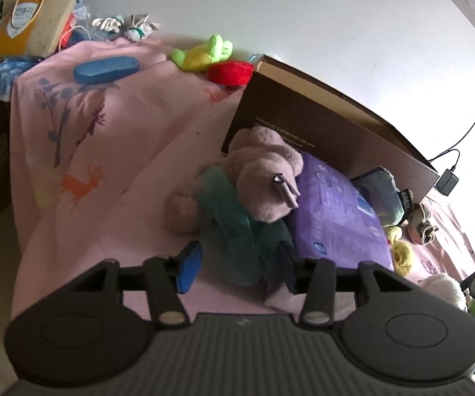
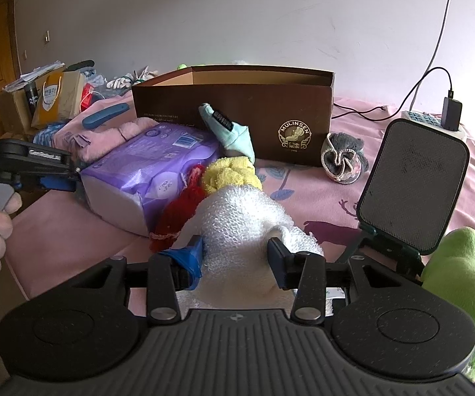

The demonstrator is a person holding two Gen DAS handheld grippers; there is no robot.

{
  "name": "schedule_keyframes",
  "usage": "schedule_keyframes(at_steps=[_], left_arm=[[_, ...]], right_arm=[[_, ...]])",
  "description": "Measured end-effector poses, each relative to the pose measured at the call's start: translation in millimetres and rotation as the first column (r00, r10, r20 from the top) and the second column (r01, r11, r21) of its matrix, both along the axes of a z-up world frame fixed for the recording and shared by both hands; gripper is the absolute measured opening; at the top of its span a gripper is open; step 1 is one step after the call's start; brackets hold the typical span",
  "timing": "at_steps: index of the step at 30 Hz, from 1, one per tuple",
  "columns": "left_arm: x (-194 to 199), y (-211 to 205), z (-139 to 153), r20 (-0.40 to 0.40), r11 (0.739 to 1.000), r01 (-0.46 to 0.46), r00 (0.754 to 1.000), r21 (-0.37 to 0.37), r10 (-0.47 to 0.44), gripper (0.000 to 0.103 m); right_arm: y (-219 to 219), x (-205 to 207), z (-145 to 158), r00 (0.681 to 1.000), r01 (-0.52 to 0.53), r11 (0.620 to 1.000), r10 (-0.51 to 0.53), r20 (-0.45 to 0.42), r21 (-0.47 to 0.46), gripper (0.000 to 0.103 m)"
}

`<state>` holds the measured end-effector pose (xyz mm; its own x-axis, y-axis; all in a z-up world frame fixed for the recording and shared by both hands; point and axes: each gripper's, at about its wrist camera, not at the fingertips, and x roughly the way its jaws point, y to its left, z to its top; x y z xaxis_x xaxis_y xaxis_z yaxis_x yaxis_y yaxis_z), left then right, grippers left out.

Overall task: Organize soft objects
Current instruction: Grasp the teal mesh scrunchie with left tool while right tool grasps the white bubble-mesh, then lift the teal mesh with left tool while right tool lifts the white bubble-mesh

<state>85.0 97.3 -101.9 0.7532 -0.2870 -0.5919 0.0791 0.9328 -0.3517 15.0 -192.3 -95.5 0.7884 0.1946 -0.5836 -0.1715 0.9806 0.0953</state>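
A grey-purple plush toy in a teal tulle skirt lies on the pink bedspread, leaning on a purple tissue pack and the brown cardboard box. My left gripper stands open around the skirt's hem. The left pad is clear of the tulle and the right finger is partly veiled by it. In the right wrist view my right gripper is shut on a white knobbly soft toy with a yellow top and red yarn, held low over the bed in front of the box.
A green plush, a red soft thing and a blue case lie farther up the bed. A mint sock and a grey slipper rest by the box. A phone mount, another green plush and a charger stand at the right.
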Motion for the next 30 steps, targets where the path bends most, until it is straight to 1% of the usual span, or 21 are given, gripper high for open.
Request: schedule_keyframes(at_steps=[3,4,5,7,8,11,14,19,25,28,30], left_arm=[[7.7,-4.0,-2.5,-0.012,1.000,-0.004,1.000,0.006,0.004,0.048],[10.2,-5.4,-3.9,-0.019,1.000,-0.008,1.000,0.016,0.009,0.045],[12.3,-8.2,-5.5,-0.024,1.000,-0.002,1.000,0.025,0.003,0.030],[15.6,-14.3,-8.8,-0.047,0.999,0.011,0.999,0.048,-0.009,0.013],[15.0,-16.8,-10.2,-0.049,0.998,0.015,0.999,0.058,-0.012,0.010],[6.4,-21.3,-6.4,-0.020,0.994,0.002,1.000,0.109,0.001,0.003],[-5.3,-23.0,3.4,0.014,0.987,-0.011,1.000,0.159,0.009,0.000],[-26.6,-18.3,17.0,0.041,0.986,0.002,0.999,0.168,-0.009,0.000],[-48.4,-13.2,16.7,0.016,0.989,0.039,0.999,0.146,-0.042,0.000],[-59.0,-14.7,13.1,-0.001,0.987,0.052,0.999,0.152,-0.052,0.000],[-64.6,-14.0,10.3,-0.020,0.988,0.062,0.998,0.138,-0.060,0.000]], right_arm=[[0.3,-0.2,-0.1,1.000,-0.002,1.000,0.002,0.002,-0.007,0.027],[0.7,0.0,0.0,1.000,-0.003,1.000,0.003,0.002,-0.008,0.027],[0.8,0.0,0.1,1.000,-0.003,1.000,0.003,0.002,-0.009,0.028],[0.8,0.2,0.0,1.000,-0.004,1.000,0.004,0.002,-0.009,0.028],[0.7,0.1,0.0,1.000,-0.004,1.000,0.004,0.002,-0.009,0.028],[0.8,0.2,-0.2,1.000,-0.003,1.000,0.003,0.002,-0.008,0.028],[0.7,-0.1,0.0,1.000,-0.002,1.000,0.002,0.001,-0.005,0.028],[-0.4,-0.3,-0.1,1.000,-0.001,1.000,0.001,-0.002,0.000,0.028],[-3.2,-1.5,3.5,1.000,0.006,1.000,-0.006,-0.006,0.017,0.029],[-6.9,-4.6,7.9,1.000,0.015,0.999,-0.015,0.004,0.030,0.029],[-10.1,-7.1,11.2,1.000,0.026,0.999,-0.026,0.012,0.041,0.029]])
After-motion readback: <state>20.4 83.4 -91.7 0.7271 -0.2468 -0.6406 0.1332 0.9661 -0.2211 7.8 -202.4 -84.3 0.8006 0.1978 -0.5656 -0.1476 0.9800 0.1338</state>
